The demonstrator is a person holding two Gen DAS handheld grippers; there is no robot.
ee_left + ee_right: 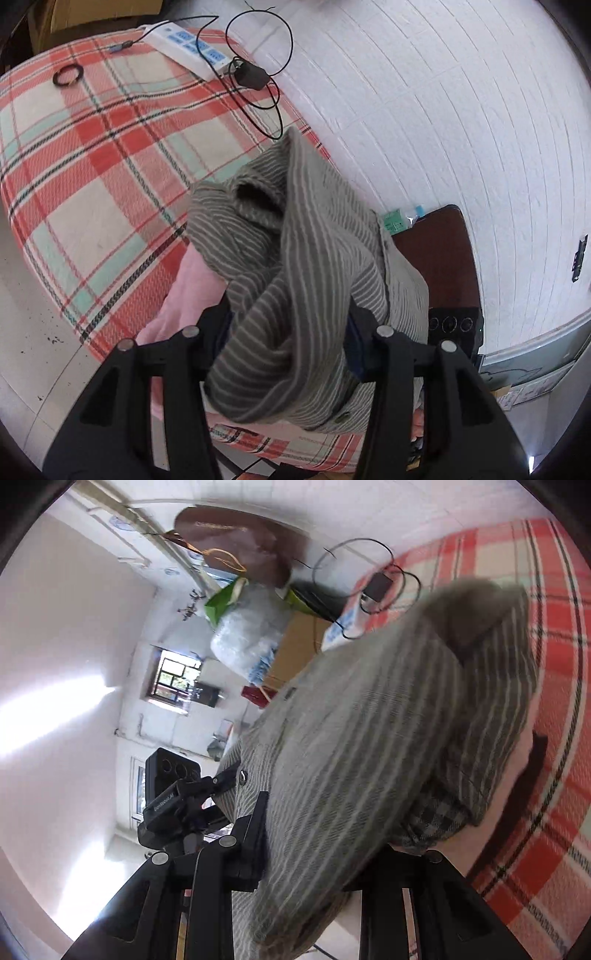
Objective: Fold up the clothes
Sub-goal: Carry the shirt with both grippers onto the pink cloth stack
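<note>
— Grey-brown striped cloth fills the middle of both views. Is that the garment?

— Yes, a striped shirt [295,280] with pale thin stripes and dark buttons along one edge. It hangs bunched and twisted above the bed [92,155], lifted off the plaid cover.

— What has hold of it?

— The left gripper [288,332]: its fingers are clamped on a thick roll of the fabric, which passes between them and drapes down over the gripper body. The right gripper [314,849] also has the shirt between its fingers, pressed against the left one; the cloth covers the other fingertip, but the fabric runs tight through the gap, so it grips too.

— Anything under the shirt?

— A pink cloth [192,291] lies on the bed just beneath, near the bed's edge. In the right wrist view a checked lining [436,819] shows at the shirt's lower fold.

— And further off?

— A white power strip [192,48] sits at the far end of the bed, a black adapter [251,75] with looping cable beside it. A dark ring [68,78] lies on the plaid, well apart from the shirt. A dark brown table [439,258] stands by the white brick-pattern wall [443,110]. The right wrist view is motion-blurred; the other gripper's camera housing [171,775] shows at the shirt's left.
</note>
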